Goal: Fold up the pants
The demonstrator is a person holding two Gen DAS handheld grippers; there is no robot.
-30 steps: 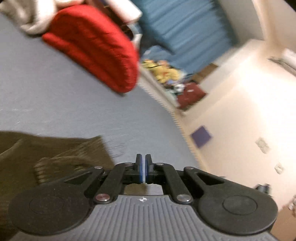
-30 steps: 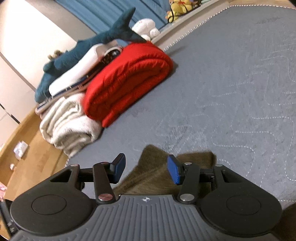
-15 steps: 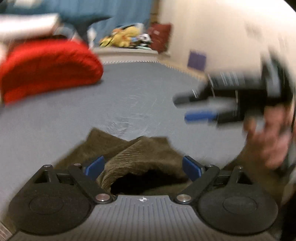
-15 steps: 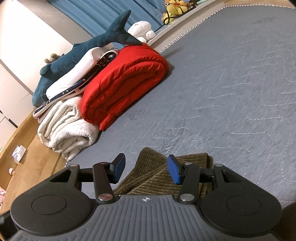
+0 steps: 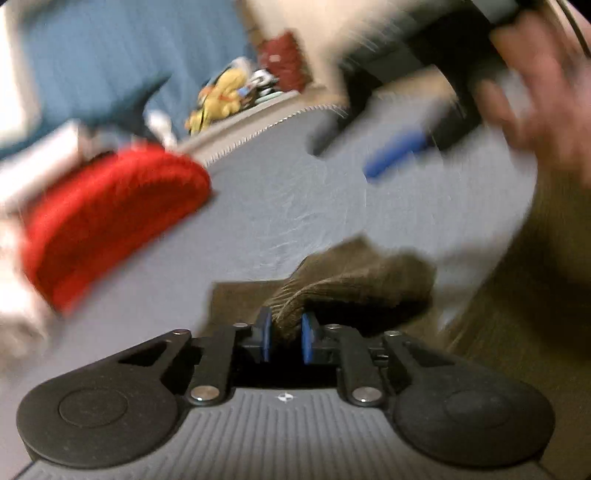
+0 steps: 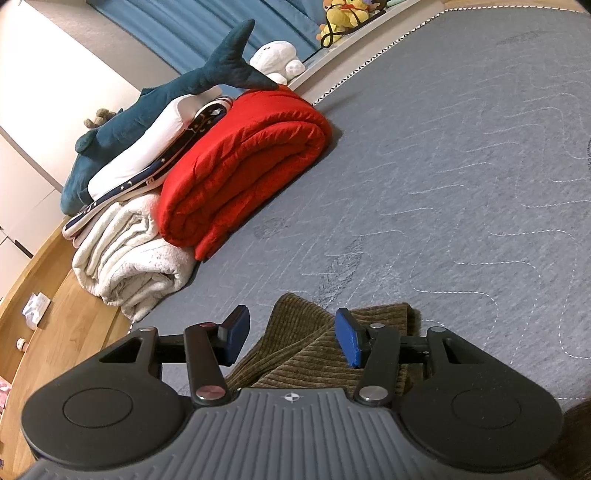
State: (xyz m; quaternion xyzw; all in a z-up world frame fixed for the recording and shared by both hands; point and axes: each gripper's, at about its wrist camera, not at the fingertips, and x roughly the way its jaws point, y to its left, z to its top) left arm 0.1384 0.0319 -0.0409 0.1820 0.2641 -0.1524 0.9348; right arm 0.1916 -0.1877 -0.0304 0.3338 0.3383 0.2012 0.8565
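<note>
Brown corduroy pants (image 6: 314,347) lie on the grey mattress (image 6: 461,155). My left gripper (image 5: 286,334) is shut on a bunched fold of the pants (image 5: 354,284), with cloth pinched between its blue pads. The left wrist view is blurred. My right gripper (image 6: 293,330) is open, its blue pads either side of a pants edge without pinching it. The right gripper also shows in the left wrist view (image 5: 399,147), held by a hand at the upper right, open and above the mattress.
A folded red blanket (image 6: 243,166) lies at the mattress's far left, beside a rolled white towel (image 6: 129,258), a white pillow and a blue shark plush (image 6: 166,99). Yellow toys (image 6: 343,14) sit beyond the mattress edge. Wooden floor (image 6: 44,314) is at left.
My left gripper went from shut to open over the pants, then closed on a fold of them. The right gripper stayed open and shifted slightly over the pants edge.
</note>
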